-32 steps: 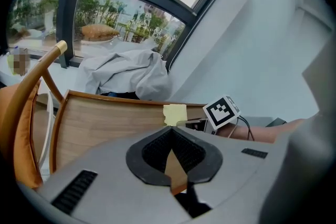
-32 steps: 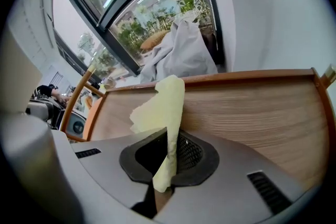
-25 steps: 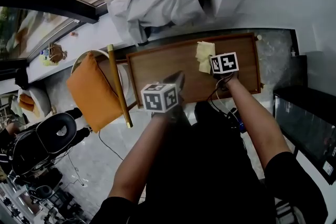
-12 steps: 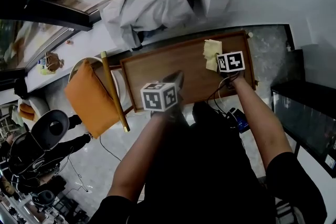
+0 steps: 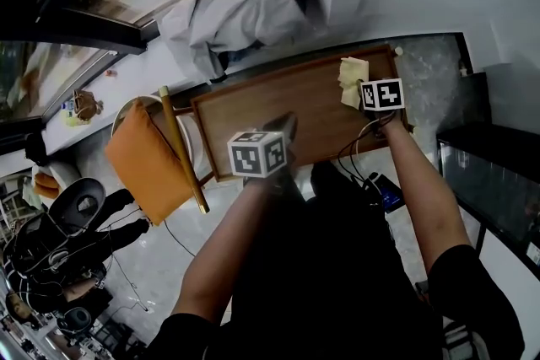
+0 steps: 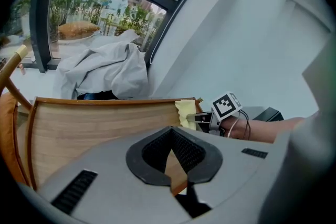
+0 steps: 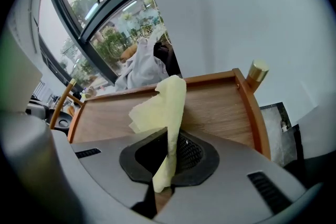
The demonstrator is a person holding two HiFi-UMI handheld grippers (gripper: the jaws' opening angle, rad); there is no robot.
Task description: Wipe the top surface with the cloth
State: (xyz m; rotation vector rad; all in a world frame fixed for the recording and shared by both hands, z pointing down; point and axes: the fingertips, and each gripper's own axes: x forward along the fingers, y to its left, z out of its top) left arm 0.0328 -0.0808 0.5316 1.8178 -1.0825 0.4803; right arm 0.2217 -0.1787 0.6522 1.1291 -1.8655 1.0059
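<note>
Head view: the right gripper [image 5: 363, 97] has the yellow cloth [image 5: 352, 78] at the far right corner of the wooden top [image 5: 270, 110], and the left gripper [image 5: 283, 129] hangs over the near edge, mid-table. Left gripper view: its jaws are closed together on nothing. Right gripper view: the jaws are clamped on a fold of the cloth, with a loose flap standing up beyond them. To wipe well, tip that gripper down so the flap lies flat on the wood, then drag leftward in overlapping passes, staying inside the raised rim [image 7: 258, 108]
</note>
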